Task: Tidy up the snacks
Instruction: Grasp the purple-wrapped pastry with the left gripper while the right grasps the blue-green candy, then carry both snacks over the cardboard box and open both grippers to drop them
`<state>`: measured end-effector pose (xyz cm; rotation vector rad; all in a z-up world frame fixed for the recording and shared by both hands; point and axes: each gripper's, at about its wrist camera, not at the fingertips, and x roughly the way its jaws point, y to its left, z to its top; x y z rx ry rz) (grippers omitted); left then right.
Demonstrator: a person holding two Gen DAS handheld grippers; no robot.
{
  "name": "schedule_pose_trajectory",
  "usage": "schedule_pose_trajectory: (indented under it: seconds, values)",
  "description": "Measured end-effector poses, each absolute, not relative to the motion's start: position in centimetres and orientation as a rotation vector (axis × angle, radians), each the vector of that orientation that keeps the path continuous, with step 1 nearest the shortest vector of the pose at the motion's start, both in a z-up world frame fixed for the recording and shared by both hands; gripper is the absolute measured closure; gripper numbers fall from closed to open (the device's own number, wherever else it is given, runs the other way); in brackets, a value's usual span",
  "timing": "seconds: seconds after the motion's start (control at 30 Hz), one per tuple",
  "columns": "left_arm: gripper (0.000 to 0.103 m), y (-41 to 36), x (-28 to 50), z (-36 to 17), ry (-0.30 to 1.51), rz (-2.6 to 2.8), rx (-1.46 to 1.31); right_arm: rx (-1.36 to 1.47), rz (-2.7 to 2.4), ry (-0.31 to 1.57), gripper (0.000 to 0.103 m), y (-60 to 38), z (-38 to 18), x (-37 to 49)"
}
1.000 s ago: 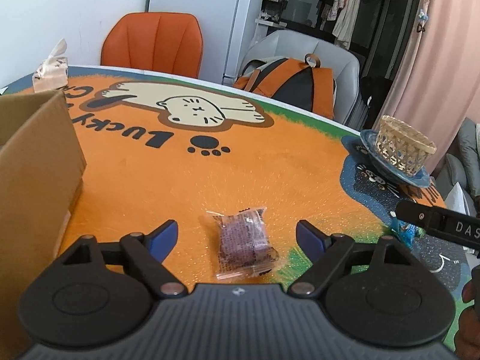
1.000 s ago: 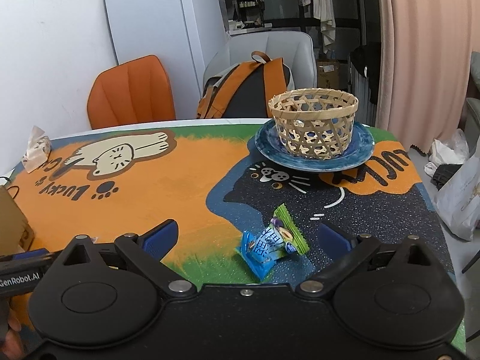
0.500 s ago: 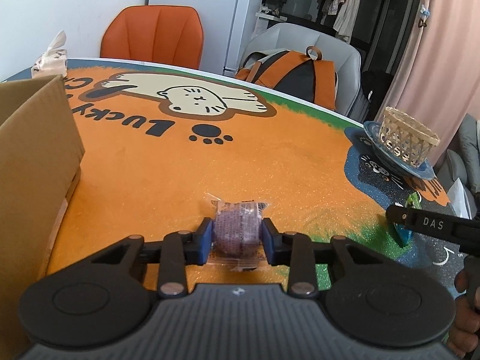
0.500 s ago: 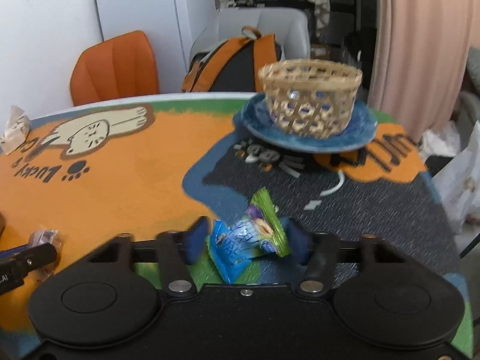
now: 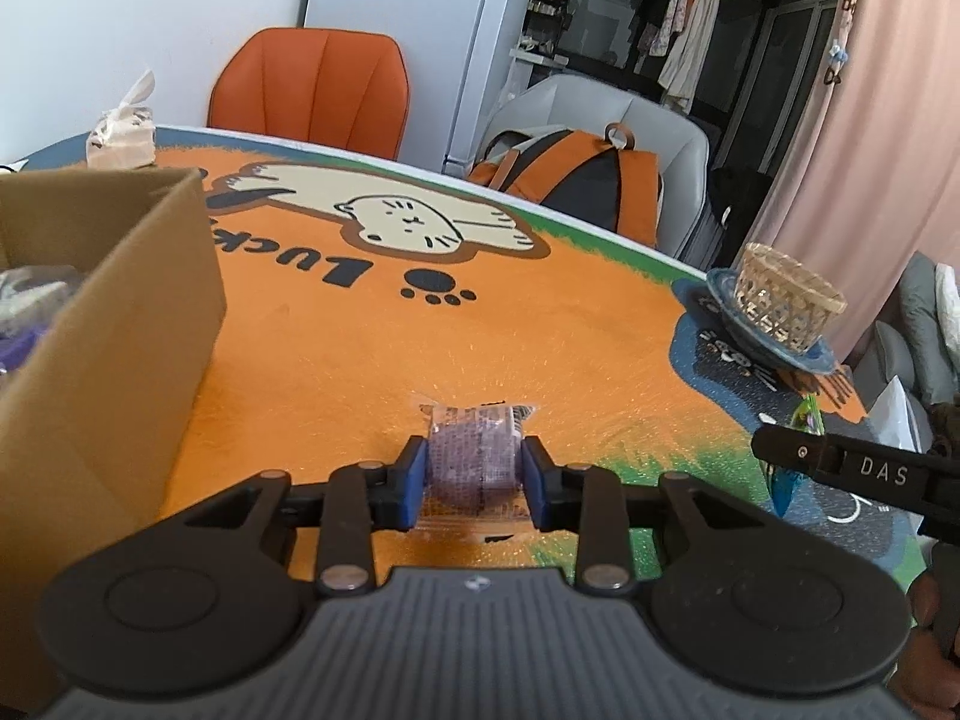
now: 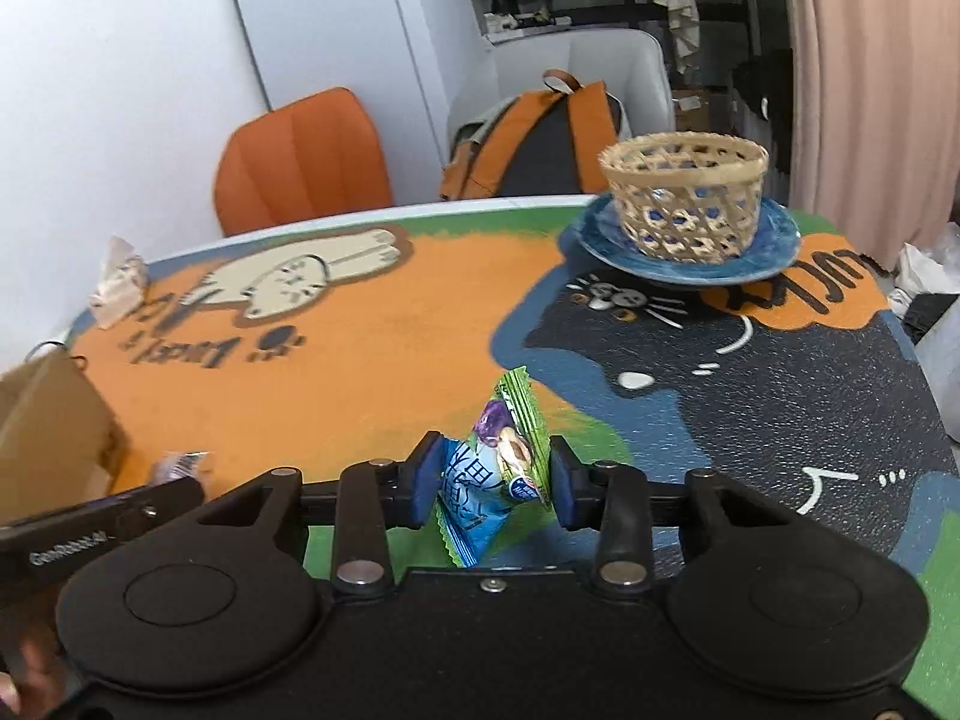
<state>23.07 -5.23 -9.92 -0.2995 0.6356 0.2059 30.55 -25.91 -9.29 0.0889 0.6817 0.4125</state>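
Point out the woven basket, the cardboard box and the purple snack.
woven basket [image 6: 684, 198]: right wrist view, on its lattice side wall.
cardboard box [image 5: 108, 360]: left wrist view, on its outer wall.
purple snack [image 5: 472, 456]: left wrist view, on its wrapped middle.

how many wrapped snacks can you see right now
2. A purple snack is between the left claw pads; a blue-green packet is in the right claw, jaws closing. The cardboard box may hide more.
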Motion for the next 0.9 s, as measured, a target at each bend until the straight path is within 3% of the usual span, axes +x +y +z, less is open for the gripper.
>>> schedule_pose_trajectory:
  seconds: [0.9]
  values:
    - [0.071, -2.2, 17.3, -2.8, 0.458, 0.211, -0.324, 0.060, 0.535, 0.543, 0.066, -20.3, -2.8, 25.3]
